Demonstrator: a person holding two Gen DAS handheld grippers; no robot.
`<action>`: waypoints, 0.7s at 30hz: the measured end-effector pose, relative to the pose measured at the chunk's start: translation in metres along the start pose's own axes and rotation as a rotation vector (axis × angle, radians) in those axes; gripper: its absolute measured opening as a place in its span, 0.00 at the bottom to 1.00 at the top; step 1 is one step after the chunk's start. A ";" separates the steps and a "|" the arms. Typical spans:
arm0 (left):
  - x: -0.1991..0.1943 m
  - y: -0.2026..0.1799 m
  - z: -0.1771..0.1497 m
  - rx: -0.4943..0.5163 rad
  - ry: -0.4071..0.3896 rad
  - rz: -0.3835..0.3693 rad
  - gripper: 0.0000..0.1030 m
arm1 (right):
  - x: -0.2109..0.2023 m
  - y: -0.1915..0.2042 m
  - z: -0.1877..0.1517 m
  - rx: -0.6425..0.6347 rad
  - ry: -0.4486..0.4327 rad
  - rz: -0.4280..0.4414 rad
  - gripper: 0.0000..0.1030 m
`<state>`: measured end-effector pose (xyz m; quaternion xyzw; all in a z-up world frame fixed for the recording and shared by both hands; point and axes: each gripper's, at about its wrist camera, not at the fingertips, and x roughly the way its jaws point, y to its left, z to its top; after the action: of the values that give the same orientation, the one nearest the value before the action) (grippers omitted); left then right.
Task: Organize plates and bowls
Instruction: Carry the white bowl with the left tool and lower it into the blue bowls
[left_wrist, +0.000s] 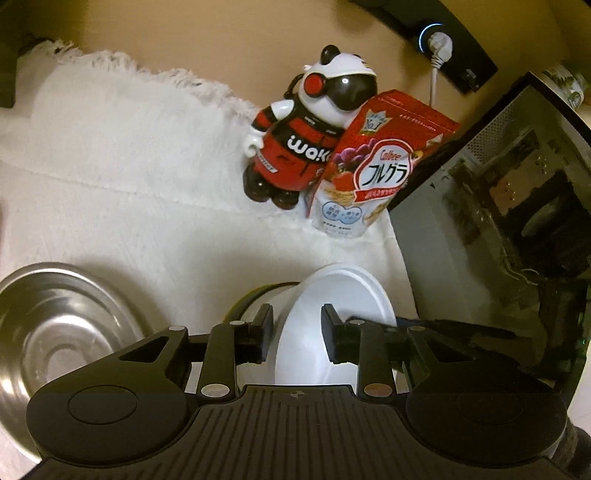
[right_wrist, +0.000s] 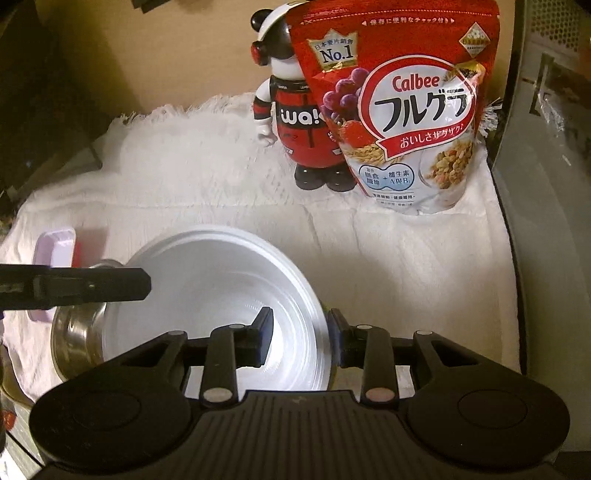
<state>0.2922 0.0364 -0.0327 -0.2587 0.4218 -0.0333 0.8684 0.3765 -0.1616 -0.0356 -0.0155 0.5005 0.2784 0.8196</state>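
Note:
A white plastic bowl (right_wrist: 207, 280) sits on the white cloth, over the rim of a steel bowl (right_wrist: 75, 332). My right gripper (right_wrist: 299, 338) is open, its jaws astride the white bowl's right rim, one inside and one outside. My left gripper (left_wrist: 297, 338) is open, its jaws astride the same white bowl's (left_wrist: 332, 295) near rim; one left finger (right_wrist: 92, 286) reaches in from the left in the right wrist view. A second steel bowl (left_wrist: 55, 332) lies empty at the lower left of the left wrist view.
A red and white panda figure (left_wrist: 306, 136) and a red Calbee cereal bag (right_wrist: 402, 110) stand at the back of the cloth. A glass-sided box (left_wrist: 517, 184) stands at the right. A small lilac tray (right_wrist: 55, 247) lies at the left.

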 end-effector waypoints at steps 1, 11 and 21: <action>0.002 -0.001 0.000 0.011 0.002 0.012 0.30 | 0.001 -0.001 0.002 0.006 -0.002 0.007 0.32; 0.042 0.019 0.005 -0.028 0.050 0.149 0.30 | 0.028 -0.023 0.012 0.101 -0.005 -0.016 0.34; 0.034 0.016 -0.014 0.001 0.065 0.130 0.27 | 0.048 -0.019 -0.010 0.062 0.071 -0.006 0.34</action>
<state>0.3006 0.0345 -0.0717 -0.2290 0.4658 0.0148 0.8546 0.3942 -0.1595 -0.0851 -0.0013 0.5377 0.2595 0.8022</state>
